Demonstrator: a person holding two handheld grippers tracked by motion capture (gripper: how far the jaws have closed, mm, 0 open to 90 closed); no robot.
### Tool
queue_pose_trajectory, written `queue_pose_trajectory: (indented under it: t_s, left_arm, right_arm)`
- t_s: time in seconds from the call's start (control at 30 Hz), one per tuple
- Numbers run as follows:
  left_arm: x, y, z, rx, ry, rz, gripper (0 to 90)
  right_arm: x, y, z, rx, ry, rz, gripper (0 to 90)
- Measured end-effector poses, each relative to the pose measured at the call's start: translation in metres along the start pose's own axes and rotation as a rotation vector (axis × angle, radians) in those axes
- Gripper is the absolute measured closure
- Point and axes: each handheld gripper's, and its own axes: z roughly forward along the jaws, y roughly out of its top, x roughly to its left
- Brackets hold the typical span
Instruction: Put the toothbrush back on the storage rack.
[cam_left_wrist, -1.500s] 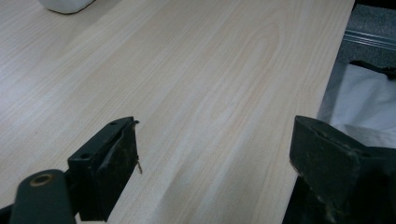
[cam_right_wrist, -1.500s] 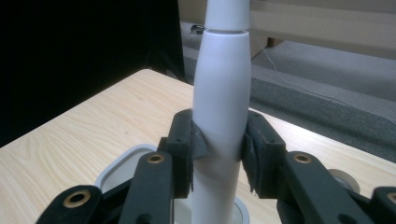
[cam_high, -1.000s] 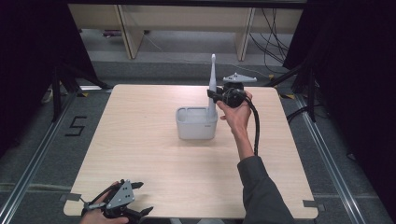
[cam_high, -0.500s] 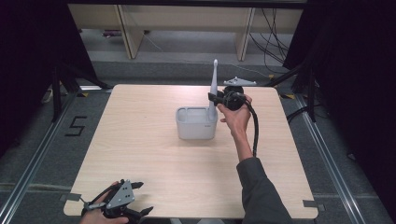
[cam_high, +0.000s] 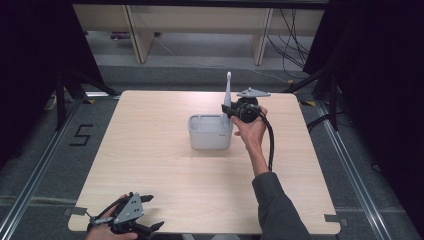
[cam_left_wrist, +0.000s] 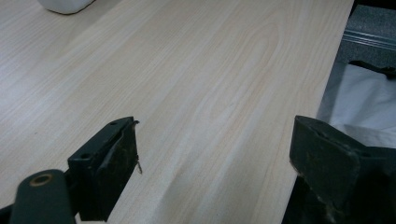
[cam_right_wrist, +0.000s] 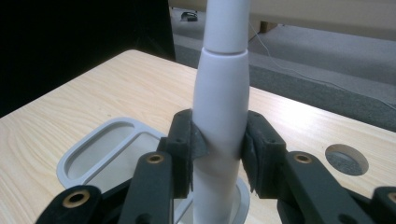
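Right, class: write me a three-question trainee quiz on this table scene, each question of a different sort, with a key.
1. True or false: the right tool is shut on the white toothbrush.
2. Multiple choice: the toothbrush stands A) flat on the table, B) upright over a round slot of the grey holder, C) in the left tool.
3. Short answer: what do the open jaws of the left tool hold?

Key:
1. True; its pads press the handle on both sides.
2. B.
3. Nothing; there is bare table between them.
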Motion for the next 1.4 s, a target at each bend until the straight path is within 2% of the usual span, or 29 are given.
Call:
queue_pose_trajectory:
  t_s: [0.07,0.13,0.17,0.2,0.23,0.27,0.33,0.37,0.47,0.5,0.53,0.6,0.63,0.73,0.77,0.8,0.83,0.93,0.97,1.0,1.13,1.17,1.2,1.27,1.4]
  left_arm:
    - [0.000,0.000,0.000,0.001,-0.002,0.000,14.7]
    - [-0.003,-0.001,0.002,-0.030,0.003,-0.025,14.7]
    - [-0.002,0.000,0.002,-0.028,0.002,-0.022,14.7]
    - [-0.002,0.000,0.001,-0.020,0.007,-0.014,14.7]
    - [0.000,0.000,0.000,0.002,-0.001,0.003,14.7]
    - [-0.001,0.000,0.001,-0.014,-0.002,-0.014,14.7]
    - [-0.002,-0.001,0.002,-0.027,0.004,-0.019,14.7]
    - [-0.002,-0.001,0.002,-0.031,0.001,-0.025,14.7]
    - [-0.002,-0.001,0.002,-0.029,0.002,-0.023,14.7]
    - [-0.001,0.000,0.001,-0.008,0.007,0.000,14.7]
    - [-0.002,-0.001,0.002,-0.022,0.006,-0.015,14.7]
    - [-0.001,0.000,0.001,-0.009,0.006,0.000,14.7]
    - [-0.002,-0.001,0.002,-0.030,0.001,-0.024,14.7]
    - [-0.002,0.000,0.002,-0.029,0.004,-0.015,14.7]
    - [-0.001,0.000,0.001,-0.013,0.002,0.001,14.7]
    - [-0.002,-0.001,0.002,-0.030,0.002,-0.026,14.7]
    - [-0.002,-0.001,0.002,-0.029,0.002,-0.024,14.7]
    - [-0.002,-0.001,0.002,-0.020,0.004,-0.014,14.7]
    - [-0.002,-0.001,0.002,-0.021,0.009,-0.011,14.7]
    - [-0.003,-0.001,0.003,-0.035,0.001,-0.030,14.7]
    - [-0.002,-0.001,0.002,-0.028,0.001,-0.022,14.7]
    - [-0.002,-0.001,0.002,-0.028,0.001,-0.022,14.7]
    - [-0.003,-0.001,0.002,-0.031,0.001,-0.024,14.7]
    - [-0.002,-0.001,0.002,-0.027,0.001,-0.021,14.7]
    - [-0.003,-0.001,0.003,-0.034,0.005,-0.030,14.7]
  right_arm:
    - [0.002,-0.001,0.000,0.005,-0.005,0.016,66.4]
    - [0.002,-0.004,0.003,0.011,-0.005,-0.010,66.4]
    - [0.003,-0.005,0.003,0.015,-0.008,0.009,66.4]
    - [0.003,-0.006,0.003,0.019,-0.012,0.003,66.4]
    - [0.005,-0.007,0.003,0.024,-0.013,0.025,66.4]
    - [0.003,-0.007,0.004,0.019,-0.025,-0.014,66.4]
    - [0.004,-0.009,0.005,0.023,-0.011,-0.002,66.4]
    - [0.003,-0.009,0.005,0.023,-0.029,-0.020,66.4]
    - [0.004,-0.011,0.004,0.042,-0.031,-0.015,66.4]
    - [0.004,-0.012,0.006,0.028,-0.027,-0.013,66.4]
    - [0.004,-0.012,0.005,0.031,-0.024,-0.017,66.4]
    - [0.004,-0.014,0.005,0.036,-0.033,-0.022,66.5]
    - [0.004,-0.015,0.006,0.027,-0.043,-0.026,66.5]
    - [0.003,-0.017,0.006,0.038,-0.029,-0.022,67.2]
    - [0.003,-0.018,0.006,0.029,-0.035,-0.027,68.6]
    - [0.004,-0.019,0.006,0.021,-0.020,0.011,70.0]
    - [0.002,-0.018,0.005,0.012,-0.009,-0.016,70.4]
    - [0.004,-0.016,0.004,0.020,-0.006,-0.007,70.7]
    - [0.005,-0.016,0.003,0.028,-0.018,-0.025,71.1]
    - [0.004,-0.014,0.003,0.026,-0.025,-0.036,71.4]
    - [0.005,-0.015,0.003,0.031,-0.019,-0.031,70.9]
    - [0.007,-0.015,0.002,0.036,-0.017,-0.003,69.5]
    - [0.004,-0.015,0.003,0.025,-0.019,-0.025,66.0]
    - [0.006,-0.016,0.004,0.032,-0.012,0.011,59.9]
    - [0.007,-0.016,0.003,0.017,-0.021,-0.020,51.2]
